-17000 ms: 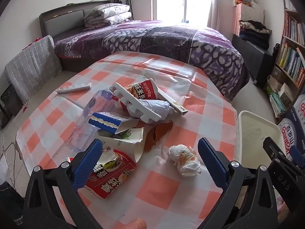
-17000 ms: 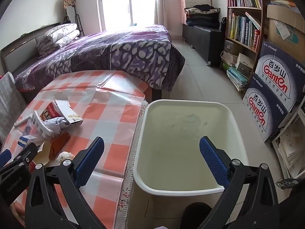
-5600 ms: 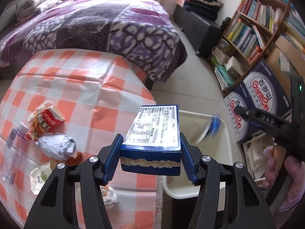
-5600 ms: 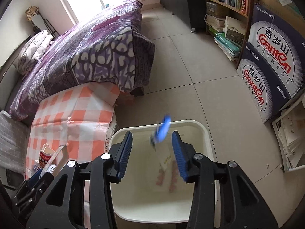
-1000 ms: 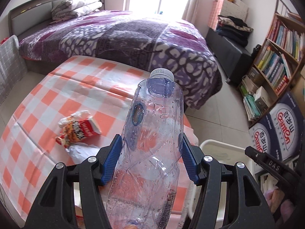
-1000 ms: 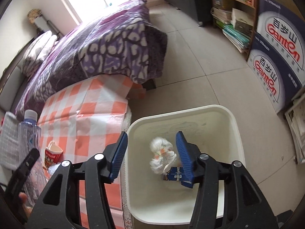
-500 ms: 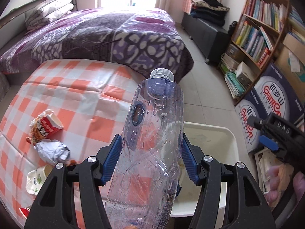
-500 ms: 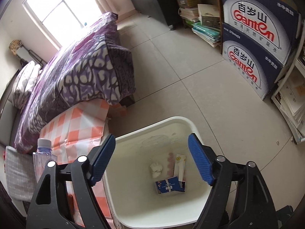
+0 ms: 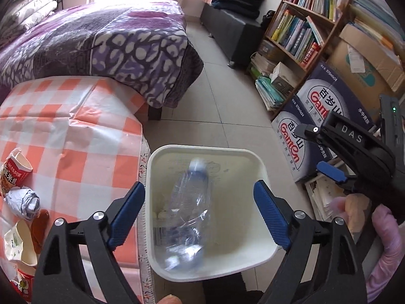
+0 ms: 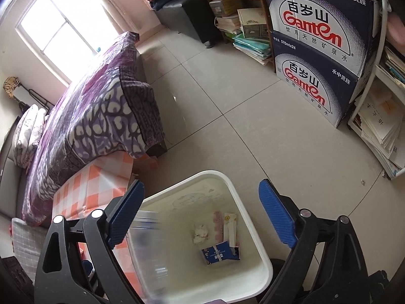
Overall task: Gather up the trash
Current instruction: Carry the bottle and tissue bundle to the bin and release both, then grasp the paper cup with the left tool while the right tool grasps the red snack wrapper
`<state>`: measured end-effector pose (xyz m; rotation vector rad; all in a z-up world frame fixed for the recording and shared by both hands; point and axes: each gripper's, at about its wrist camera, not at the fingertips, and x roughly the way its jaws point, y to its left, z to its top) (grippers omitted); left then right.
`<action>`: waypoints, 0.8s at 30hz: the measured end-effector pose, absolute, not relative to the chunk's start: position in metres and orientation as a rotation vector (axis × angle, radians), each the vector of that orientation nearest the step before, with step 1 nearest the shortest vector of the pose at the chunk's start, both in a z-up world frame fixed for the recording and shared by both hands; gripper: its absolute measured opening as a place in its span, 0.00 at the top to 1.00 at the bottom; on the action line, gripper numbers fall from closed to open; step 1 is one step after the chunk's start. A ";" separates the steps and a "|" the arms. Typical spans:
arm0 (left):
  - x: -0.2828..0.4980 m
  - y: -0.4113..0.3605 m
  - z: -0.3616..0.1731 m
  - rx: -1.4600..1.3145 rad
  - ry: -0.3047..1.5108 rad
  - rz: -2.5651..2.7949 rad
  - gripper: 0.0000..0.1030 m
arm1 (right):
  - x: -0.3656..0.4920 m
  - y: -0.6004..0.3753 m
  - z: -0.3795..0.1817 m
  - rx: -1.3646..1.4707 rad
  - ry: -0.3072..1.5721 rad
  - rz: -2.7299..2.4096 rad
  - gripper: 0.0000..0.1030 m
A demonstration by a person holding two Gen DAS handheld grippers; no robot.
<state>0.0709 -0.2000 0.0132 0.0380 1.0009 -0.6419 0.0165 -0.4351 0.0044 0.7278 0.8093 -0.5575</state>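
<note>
Bottle [image 9: 188, 210], clear plastic, crushed: motion-blurred inside the white bin [image 9: 263, 169], apart from both blue pads, apparently in mid-fall. Long axis runs from the bin's near wall to its far wall, cap end toward the far wall, base toward the camera. In the right wrist view it shows only as a pale smear [image 10: 146, 248] at the bin's left side.

Bin contents beneath, right wrist view: blue and white carton [image 10: 220, 253], crumpled white wrapper [image 10: 201, 233], long white box [image 10: 229, 225] leaning on the carton.

Left gripper [image 9: 200, 215]: over the bin, jaws opening, nothing pressed between the pads.

Right gripper [image 10: 201, 217]: over the same bin, jaws opening, empty; seen in the left wrist view at right, held by a hand [image 9: 359, 212] in a pink sleeve.

Table [image 9: 76, 136], orange and white check cloth, touching or just beside the bin's left wall. On it: red snack cup [image 9: 14, 172], crumpled foil ball [image 9: 22, 202], torn paper cup [image 9: 17, 243].

Surroundings: purple bed [image 9: 101, 40], bookshelf [image 9: 303, 25], stacked water cartons [image 10: 319, 50].
</note>
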 end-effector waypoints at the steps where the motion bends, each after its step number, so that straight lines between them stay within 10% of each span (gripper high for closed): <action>1: 0.071 -0.199 0.013 0.045 1.000 -0.635 0.15 | 0.017 -0.435 0.005 0.730 0.809 -0.556 0.13; 24: 0.108 -0.061 -0.029 0.289 1.291 -0.198 0.15 | 0.085 -0.323 -0.005 0.547 0.957 -0.335 0.08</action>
